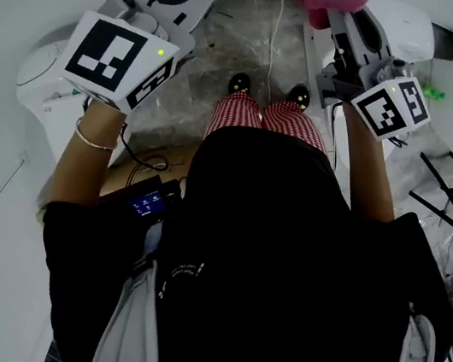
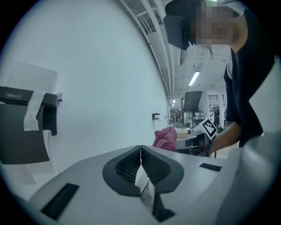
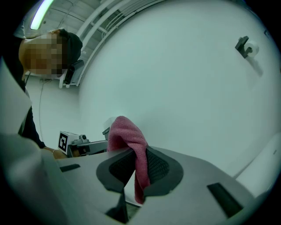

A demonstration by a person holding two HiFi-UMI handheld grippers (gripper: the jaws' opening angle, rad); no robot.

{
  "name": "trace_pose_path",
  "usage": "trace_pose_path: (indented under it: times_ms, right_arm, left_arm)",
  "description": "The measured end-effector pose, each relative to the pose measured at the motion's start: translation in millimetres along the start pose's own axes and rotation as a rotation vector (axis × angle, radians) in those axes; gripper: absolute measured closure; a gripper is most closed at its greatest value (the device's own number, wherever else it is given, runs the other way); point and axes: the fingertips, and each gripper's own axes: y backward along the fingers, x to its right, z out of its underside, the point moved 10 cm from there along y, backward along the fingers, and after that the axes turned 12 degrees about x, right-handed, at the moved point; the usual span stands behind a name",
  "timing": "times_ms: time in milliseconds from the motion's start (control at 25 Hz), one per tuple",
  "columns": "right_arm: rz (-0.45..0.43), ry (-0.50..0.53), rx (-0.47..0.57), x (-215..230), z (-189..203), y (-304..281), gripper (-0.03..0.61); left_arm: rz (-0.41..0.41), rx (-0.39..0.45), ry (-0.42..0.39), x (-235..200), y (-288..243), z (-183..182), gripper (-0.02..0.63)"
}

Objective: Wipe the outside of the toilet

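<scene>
**Pink cloth pinched in the right claw, left claw shut on nothing**

The right claw (image 3: 137, 151) clamps a pink terry cloth (image 3: 125, 132), which bunches above its tips and hangs down between them. The left claw (image 2: 141, 148) is pressed closed and empty. Just beyond the right claw sits a glossy white rounded fixture (image 1: 403, 23), seemingly the toilet, with the cloth apart from it.

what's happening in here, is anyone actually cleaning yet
A person stands holding a gripper in each hand. The right gripper is clamped on a pink cloth that sticks up above its jaws. The left gripper is shut with nothing in it. Both are held up in front of a white wall, and the cloth touches no surface, so no wiping is under way.
</scene>
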Motion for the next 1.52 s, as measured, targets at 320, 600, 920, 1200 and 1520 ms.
trace_pose_path:
  times_ms: [320,600,920,1200,1520]
  right_arm:
    - [-0.086,-0.033,-0.006,20,-27,19,0.518]
    - [-0.127,-0.036,-0.018,41,-53,56,0.518]
    - [-0.166,-0.029,-0.006,56,-83,119,0.518]
    - [-0.214,-0.017,-0.015,57,-104,169,0.518]
    - [-0.231,-0.007,-0.019,52,-115,214,0.518]
  left_arm:
    - [-0.104,0.030,-0.052,30,-20,-18,0.603]
    - [-0.171,0.041,-0.037,69,-38,-20,0.603]
    - [-0.168,0.074,-0.081,142,-77,-35,0.603]
    - [-0.185,0.095,-0.128,207,-89,-48,0.603]
    - [-0.219,0.092,-0.107,259,-81,-39,0.603]
